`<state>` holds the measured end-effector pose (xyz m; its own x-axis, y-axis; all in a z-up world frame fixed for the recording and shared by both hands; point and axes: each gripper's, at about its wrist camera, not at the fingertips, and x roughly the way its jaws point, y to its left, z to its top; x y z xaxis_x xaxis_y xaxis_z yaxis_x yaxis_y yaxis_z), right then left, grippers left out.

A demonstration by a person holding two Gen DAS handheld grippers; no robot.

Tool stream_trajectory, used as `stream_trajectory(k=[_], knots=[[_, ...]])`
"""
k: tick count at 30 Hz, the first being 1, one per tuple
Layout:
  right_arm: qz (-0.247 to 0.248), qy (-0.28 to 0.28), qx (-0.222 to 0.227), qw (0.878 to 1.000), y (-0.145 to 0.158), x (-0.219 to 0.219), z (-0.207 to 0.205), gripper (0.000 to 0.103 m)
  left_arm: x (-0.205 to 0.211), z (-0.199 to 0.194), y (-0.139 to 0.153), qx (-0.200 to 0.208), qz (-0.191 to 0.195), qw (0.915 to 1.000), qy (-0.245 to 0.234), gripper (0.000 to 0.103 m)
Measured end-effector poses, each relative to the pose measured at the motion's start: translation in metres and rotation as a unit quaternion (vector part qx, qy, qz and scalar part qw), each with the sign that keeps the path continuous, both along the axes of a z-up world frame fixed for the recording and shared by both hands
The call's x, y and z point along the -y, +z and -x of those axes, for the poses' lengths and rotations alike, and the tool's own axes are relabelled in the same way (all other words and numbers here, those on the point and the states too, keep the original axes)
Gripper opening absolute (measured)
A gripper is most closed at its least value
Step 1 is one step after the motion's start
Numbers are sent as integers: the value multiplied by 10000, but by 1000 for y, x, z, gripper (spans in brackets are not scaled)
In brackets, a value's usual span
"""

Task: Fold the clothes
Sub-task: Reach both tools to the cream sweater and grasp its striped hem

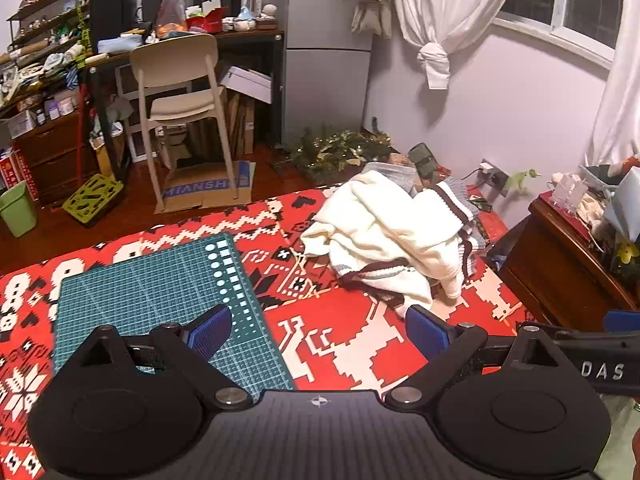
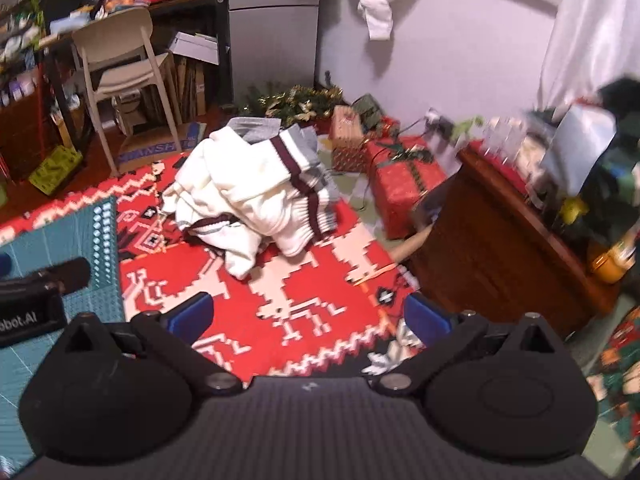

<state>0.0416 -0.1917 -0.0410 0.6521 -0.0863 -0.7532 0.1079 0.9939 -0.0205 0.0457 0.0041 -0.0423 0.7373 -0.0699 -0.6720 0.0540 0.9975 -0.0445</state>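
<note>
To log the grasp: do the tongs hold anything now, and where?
Nothing is held. Left tongs and right tongs are open, short of the crumpled sweater.

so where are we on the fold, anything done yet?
Nothing done: the cream sweater lies in a crumpled heap on the red patterned blanket, no folds visible. Nothing in hand: left gripper and right gripper both have jaws open and empty, short of the garment. The green cutting mat beside it is bare. Left: grasp, spread flat, fold.

- Left wrist view is looking forward, low over the blanket [image 1: 344,336], facing its far edge.
- Right wrist view is sitting alongside, sharing the sweater [image 2: 256,192] ahead.
</note>
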Motion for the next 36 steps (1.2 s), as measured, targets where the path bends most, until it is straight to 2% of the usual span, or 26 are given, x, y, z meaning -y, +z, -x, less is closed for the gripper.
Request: stream_trajectory(k=[4, 11, 14, 18, 21, 24, 28, 31, 35, 36], knots=[[-270, -229, 213, 9991, -12, 14, -7, 102, 5, -9, -9, 117, -114, 9998, -150, 94], [-290, -234, 1057, 9937, -27, 31, -8, 102, 13, -26, -34, 252, -107, 9989, -383, 94], [-196, -140, 908, 9956, -36, 34, -20, 102, 20, -35, -44, 257, -172, 9975, -628, 94], [-122, -82, 715, 9973, -51, 39, -35, 102, 29, -49, -59, 334, 186, 9930, -1114, 94], [-143, -109, 599, 9980, -61, 44, -46, 102, 43, -63, -68, 410, 167, 9915, -1223, 94], [-277, -142, 553, 9980, -69, 52, -54, 102, 59, -80, -78, 417, -74, 9882, -1469, 87], [-549, -97, 501, 9972, -79, 63, -66, 102, 68, -106, -95, -62, 249, 9885, -1490, 70], [-667, -123, 537, 9962, -84, 67, -75, 101, 72, -122, -106, -294, 559, 9882, -1397, 64], [-882, -153, 565, 9944, -86, 71, -84, 101, 78, -135, -117, -493, 598, 9898, -1198, 57], [-927, -162, 571, 9939, -87, 72, -86, 101, 79, -136, -119, -487, 519, 9911, -1124, 49]])
